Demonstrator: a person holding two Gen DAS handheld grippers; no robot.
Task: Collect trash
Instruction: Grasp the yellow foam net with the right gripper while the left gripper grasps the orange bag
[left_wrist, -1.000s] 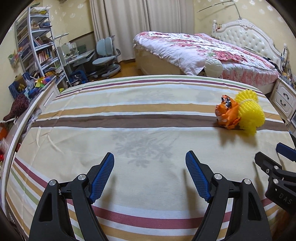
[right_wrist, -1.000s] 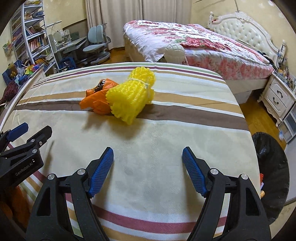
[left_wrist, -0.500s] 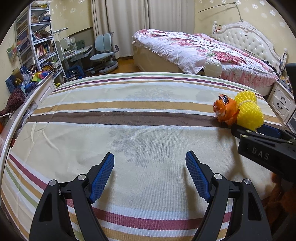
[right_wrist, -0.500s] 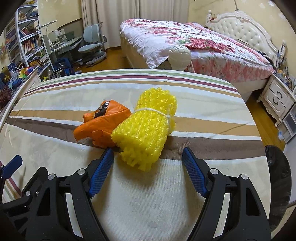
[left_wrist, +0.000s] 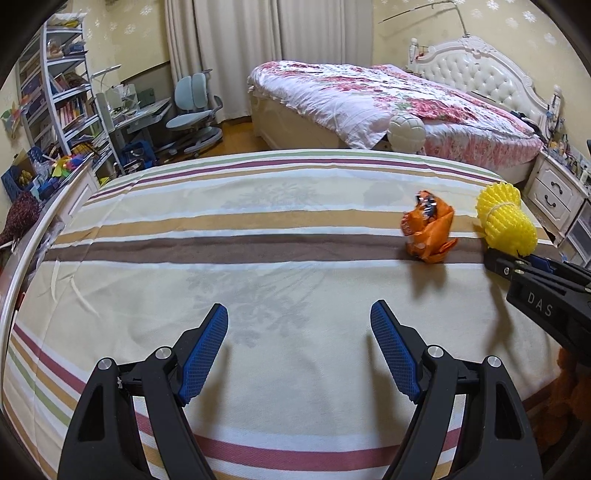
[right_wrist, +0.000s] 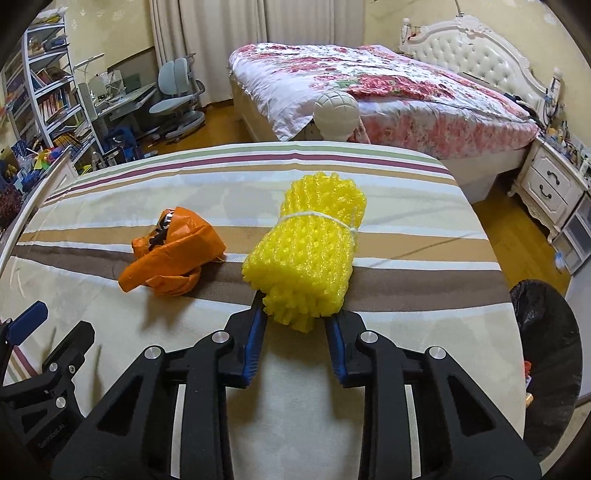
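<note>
A yellow foam net bundle (right_wrist: 310, 247), tied with white string, lies on the striped bed cover (right_wrist: 406, 332). My right gripper (right_wrist: 295, 321) is shut on its near end. A crumpled orange wrapper (right_wrist: 173, 254) lies just left of it, apart from the bundle. In the left wrist view the orange wrapper (left_wrist: 428, 232) and the yellow bundle (left_wrist: 506, 221) sit at the far right, with the right gripper (left_wrist: 517, 266) on the bundle. My left gripper (left_wrist: 299, 332) is open and empty over the cover, well left of the wrapper.
A black-lined trash bin (right_wrist: 546, 347) stands on the floor right of the striped bed. A floral bed (right_wrist: 388, 85) and nightstand (right_wrist: 554, 188) lie beyond. Shelves (left_wrist: 55, 96), a desk and a chair (left_wrist: 192, 107) are at the far left.
My right gripper moved forward and closed on the yellow bundle's near end. The bundle shifted away from the orange wrapper. My left gripper stayed open and nearly still.
</note>
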